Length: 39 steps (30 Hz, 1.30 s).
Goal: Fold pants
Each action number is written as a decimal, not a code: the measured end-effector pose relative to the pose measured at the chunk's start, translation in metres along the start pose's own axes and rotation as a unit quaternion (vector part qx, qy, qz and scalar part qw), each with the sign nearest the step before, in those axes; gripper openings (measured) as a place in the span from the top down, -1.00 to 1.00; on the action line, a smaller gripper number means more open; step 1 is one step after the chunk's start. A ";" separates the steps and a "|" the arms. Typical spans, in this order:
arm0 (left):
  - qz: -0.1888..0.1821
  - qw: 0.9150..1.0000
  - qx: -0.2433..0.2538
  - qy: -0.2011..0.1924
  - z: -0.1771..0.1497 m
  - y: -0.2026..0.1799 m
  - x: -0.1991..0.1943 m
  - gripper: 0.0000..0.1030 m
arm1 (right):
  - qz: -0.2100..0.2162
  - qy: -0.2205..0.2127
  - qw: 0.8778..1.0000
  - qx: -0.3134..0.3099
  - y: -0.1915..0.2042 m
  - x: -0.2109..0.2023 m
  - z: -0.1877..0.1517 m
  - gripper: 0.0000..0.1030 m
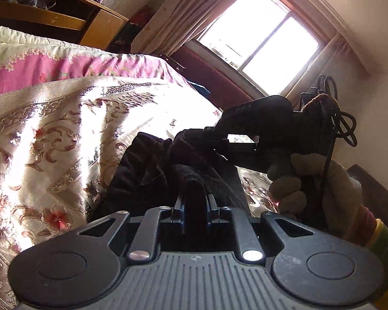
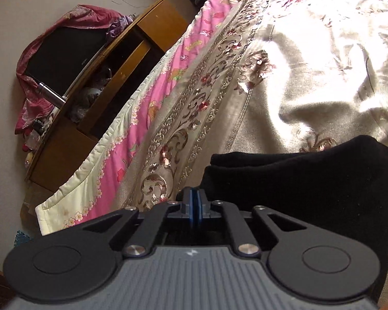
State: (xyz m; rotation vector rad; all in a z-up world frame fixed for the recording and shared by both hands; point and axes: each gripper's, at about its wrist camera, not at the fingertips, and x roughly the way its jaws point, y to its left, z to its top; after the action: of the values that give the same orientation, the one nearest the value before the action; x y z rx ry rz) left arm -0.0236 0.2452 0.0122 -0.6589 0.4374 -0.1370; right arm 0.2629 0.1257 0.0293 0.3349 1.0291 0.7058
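Black pants lie bunched on the floral bedspread. My left gripper is shut on a fold of the black cloth, which fills the gap between its fingers. The other gripper's body, held by a gloved hand, is just ahead at the pants. In the right wrist view the pants hang as a folded black slab to the right. My right gripper has its blue pads pressed together at the pants' left edge; whether cloth is pinched between them is hidden.
A pink quilt lies at the bed's far edge. A wooden cabinet with a TV under a red cloth stands by the wall. A bright window with curtains is behind the bed.
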 end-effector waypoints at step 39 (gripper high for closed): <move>0.053 0.993 0.084 0.065 0.003 -0.012 0.004 -0.02 | -0.187 0.091 0.963 -0.173 0.074 -0.002 -0.018 0.15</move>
State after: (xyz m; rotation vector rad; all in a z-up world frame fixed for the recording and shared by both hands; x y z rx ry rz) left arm -0.0185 0.2363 0.0209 -0.4620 0.5782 -0.1157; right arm 0.2189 0.1778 0.0635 -0.2296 1.0805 0.5636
